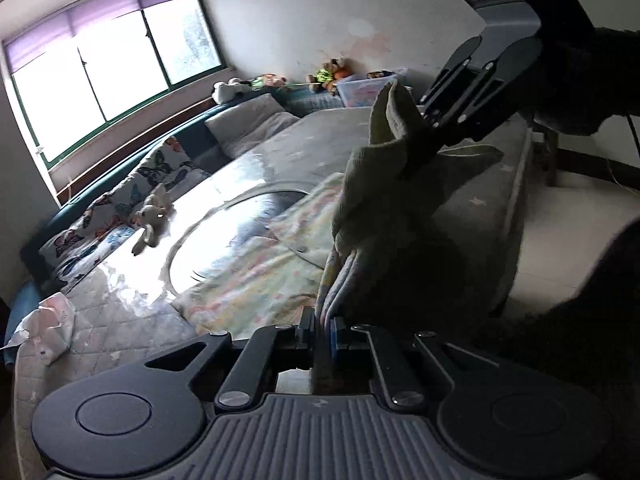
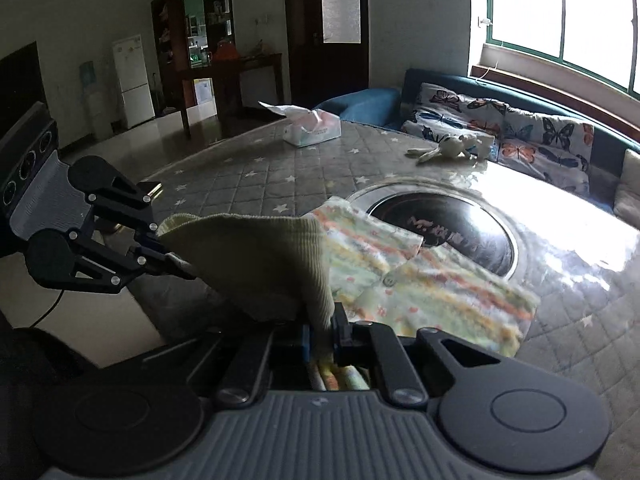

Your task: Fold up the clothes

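A small pastel garment (image 1: 256, 276) with a pale ribbed hem (image 1: 384, 184) lies on the quilted table; it also shows in the right wrist view (image 2: 432, 280). My left gripper (image 1: 323, 328) is shut on one corner of the ribbed hem, lifted off the table. My right gripper (image 2: 322, 330) is shut on the other corner of the hem (image 2: 272, 256). The hem hangs stretched between them. Each gripper shows in the other's view: the right gripper (image 1: 432, 128) at upper right, the left gripper (image 2: 172, 256) at left. The rest of the garment stays flat on the table.
The table (image 2: 248, 176) has a dark round inset (image 2: 448, 232) beside the garment. A tissue pack (image 2: 312, 128) and a plush rabbit (image 2: 444, 148) lie at its far side. A sofa with butterfly cushions (image 2: 520, 128) stands under the window. Crumpled tissue (image 1: 48, 324) lies at the left edge.
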### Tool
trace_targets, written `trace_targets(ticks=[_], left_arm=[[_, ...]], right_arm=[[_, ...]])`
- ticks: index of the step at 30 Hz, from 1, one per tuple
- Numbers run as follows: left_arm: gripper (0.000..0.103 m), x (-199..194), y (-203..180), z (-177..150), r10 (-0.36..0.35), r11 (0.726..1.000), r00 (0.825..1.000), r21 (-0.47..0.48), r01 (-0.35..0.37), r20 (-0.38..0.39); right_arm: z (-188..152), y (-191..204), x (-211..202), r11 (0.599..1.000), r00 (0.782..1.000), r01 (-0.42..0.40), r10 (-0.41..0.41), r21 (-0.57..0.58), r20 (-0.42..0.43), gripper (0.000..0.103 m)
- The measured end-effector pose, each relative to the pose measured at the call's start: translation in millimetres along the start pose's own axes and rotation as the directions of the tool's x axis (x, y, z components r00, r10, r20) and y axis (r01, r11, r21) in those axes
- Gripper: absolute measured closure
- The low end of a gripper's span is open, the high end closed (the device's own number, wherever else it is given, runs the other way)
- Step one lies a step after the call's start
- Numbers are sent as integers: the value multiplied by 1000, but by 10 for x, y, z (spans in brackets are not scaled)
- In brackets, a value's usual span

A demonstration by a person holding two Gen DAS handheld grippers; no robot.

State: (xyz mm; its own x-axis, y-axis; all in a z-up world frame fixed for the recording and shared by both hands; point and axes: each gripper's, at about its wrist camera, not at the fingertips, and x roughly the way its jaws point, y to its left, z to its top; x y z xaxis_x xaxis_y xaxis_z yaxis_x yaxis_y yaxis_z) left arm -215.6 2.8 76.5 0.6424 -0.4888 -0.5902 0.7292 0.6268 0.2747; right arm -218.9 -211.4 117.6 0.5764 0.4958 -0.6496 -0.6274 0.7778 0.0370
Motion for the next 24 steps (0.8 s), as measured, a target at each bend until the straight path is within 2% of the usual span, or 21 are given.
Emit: trace_targets(ticks=[9,13,19,24], left_arm=[[95,492,649,308,57,995,998,-83,-58,-4],[95,902,950,371,69,991,995,-106,-75,-66],[95,1506,1400,320,48,972,986,-221,-84,-162],[95,1789,1495,214,55,958,977,-266,-110,-207]], right_arm=[[530,-481,397,999,999,34,-34,-16,-5,94],[740,-768,782,999,998,49,-49,4,-49,94],[791,-1138,1380,994,990,85,-76,73,-123,94],[664,-1366,1688,978,990,101,-80,185,-117,94]])
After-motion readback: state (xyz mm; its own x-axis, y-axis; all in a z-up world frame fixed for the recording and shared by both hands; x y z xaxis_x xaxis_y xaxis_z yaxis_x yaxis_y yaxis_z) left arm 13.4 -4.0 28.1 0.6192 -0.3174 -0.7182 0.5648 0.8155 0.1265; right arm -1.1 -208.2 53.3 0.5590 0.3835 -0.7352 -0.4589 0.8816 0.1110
